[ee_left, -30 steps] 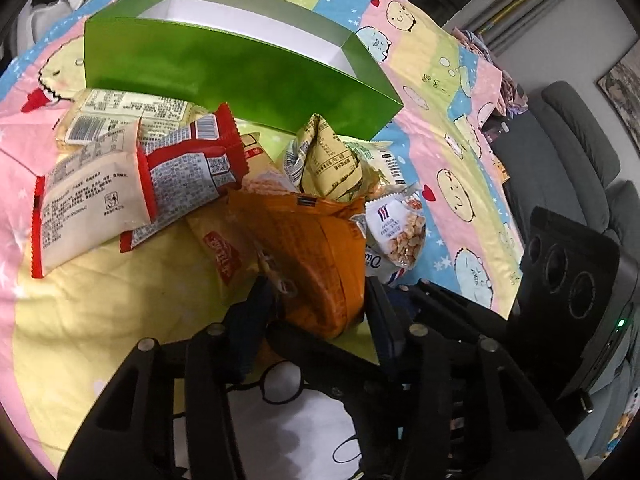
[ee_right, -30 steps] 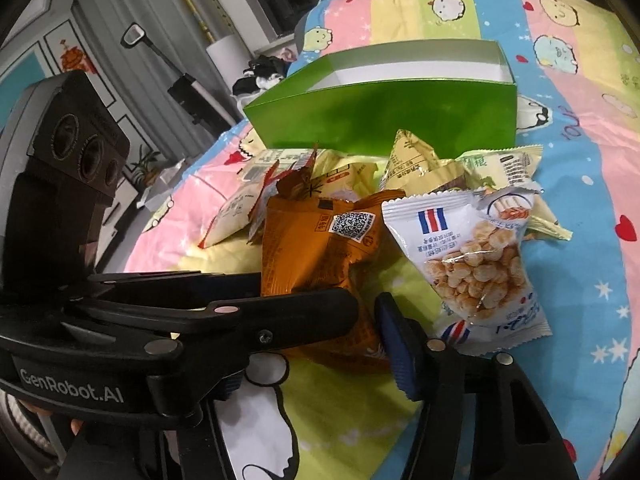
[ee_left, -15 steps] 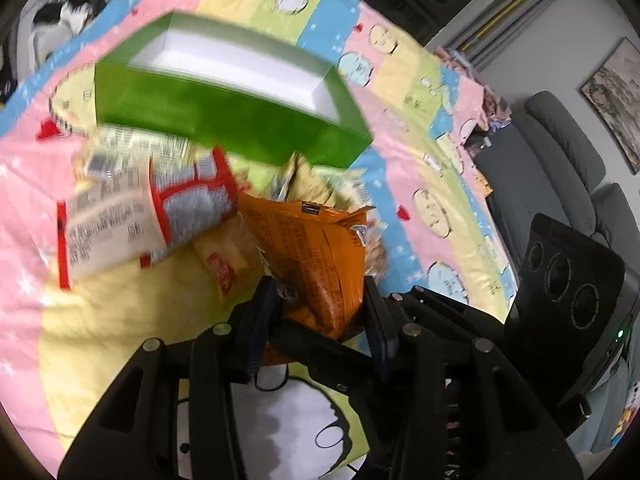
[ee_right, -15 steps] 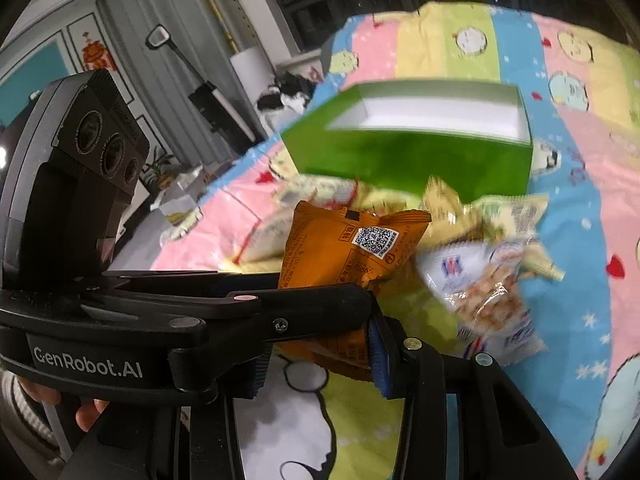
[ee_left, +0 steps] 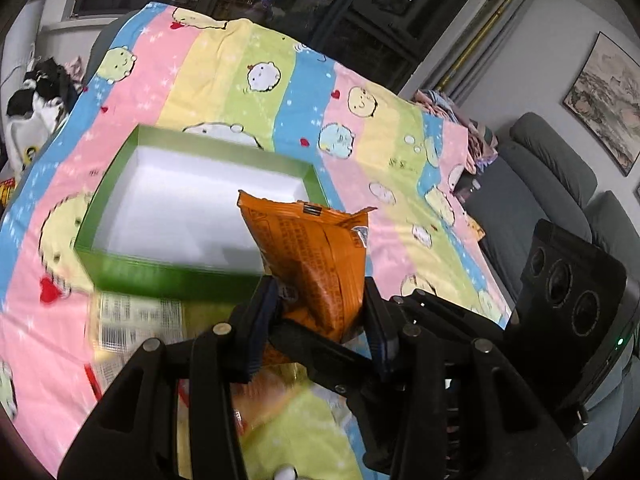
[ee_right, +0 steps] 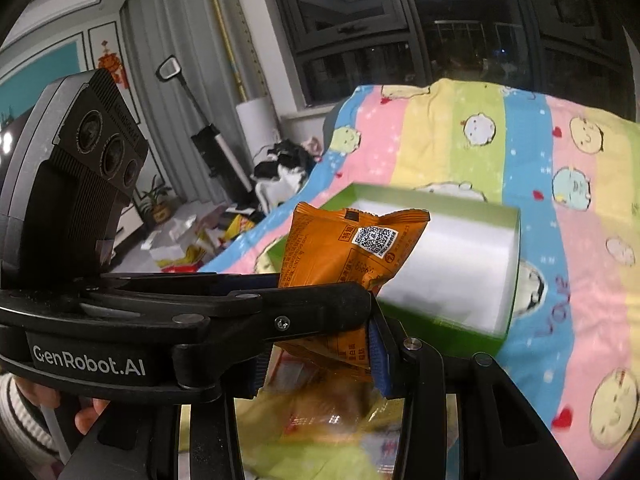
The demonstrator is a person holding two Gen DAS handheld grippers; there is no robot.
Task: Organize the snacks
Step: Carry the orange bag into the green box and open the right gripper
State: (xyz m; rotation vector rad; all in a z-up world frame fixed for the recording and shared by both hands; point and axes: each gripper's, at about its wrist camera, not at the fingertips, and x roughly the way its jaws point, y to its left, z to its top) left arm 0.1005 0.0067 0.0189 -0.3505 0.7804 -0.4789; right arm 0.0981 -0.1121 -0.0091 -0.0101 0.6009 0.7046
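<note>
Two claws: both clamp one orange snack packet, each from its own side.
Left claw: pads pressed on the lower part of the orange snack packet, which stands upright between them.
Right claw: its jaws closed in a moment ago and now stand still, pads pinching the same orange snack packet near its bottom seam; the left claw's black arm crosses in front of it.
Packet position: lifted clear of the bedspread, in front of the green box and above the pile.
Green box: open-topped, white inside, nothing in it, resting on the striped cartoon bedspread.
Other snacks: a blurred heap under the claws; a pale packet with printed text lies just beside the box's near wall.
Person: fingers and a striped sleeve at the left claw's handle.
Surroundings: grey sofa beside the bed, dark windows behind.
</note>
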